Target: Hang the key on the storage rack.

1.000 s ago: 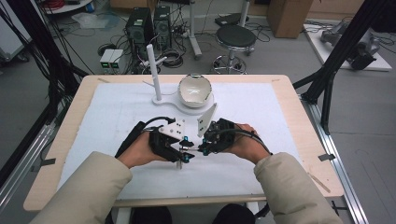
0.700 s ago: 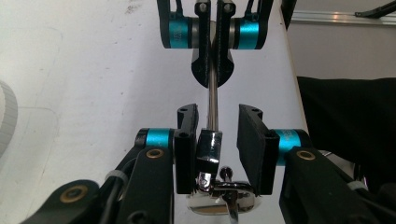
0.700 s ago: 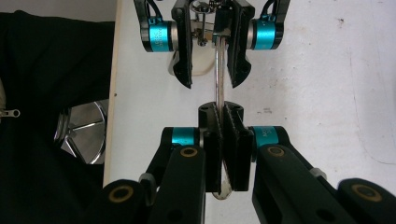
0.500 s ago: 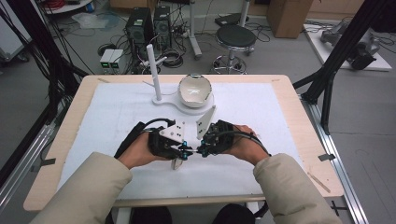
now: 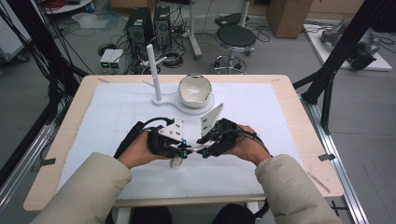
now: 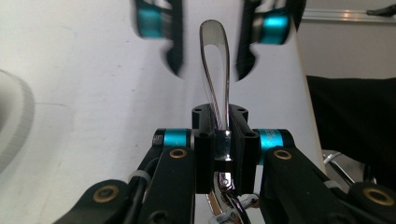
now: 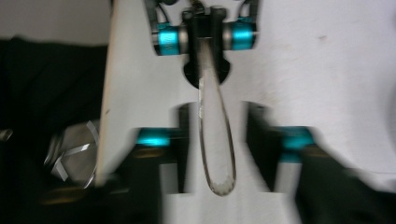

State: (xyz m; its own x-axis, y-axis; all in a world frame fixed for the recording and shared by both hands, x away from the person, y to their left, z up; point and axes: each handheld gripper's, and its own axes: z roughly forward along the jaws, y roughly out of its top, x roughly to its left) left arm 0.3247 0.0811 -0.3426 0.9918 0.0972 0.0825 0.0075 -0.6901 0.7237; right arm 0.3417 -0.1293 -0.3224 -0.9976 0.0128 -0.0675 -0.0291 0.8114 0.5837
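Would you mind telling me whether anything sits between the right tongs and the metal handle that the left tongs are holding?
Nothing visible does. The left tongs are shut on the metal handle, and its free end already lies in the gap of the open right tongs, over the white mat.

On the surface (image 5: 280,121), a bowl (image 5: 194,89) sits toward the far edge with an upright post (image 5: 153,70) just left of it. Nearer the person, the left tongs (image 5: 183,150) and right tongs (image 5: 203,151) face each other, a spoon handle (image 6: 215,74) between them.
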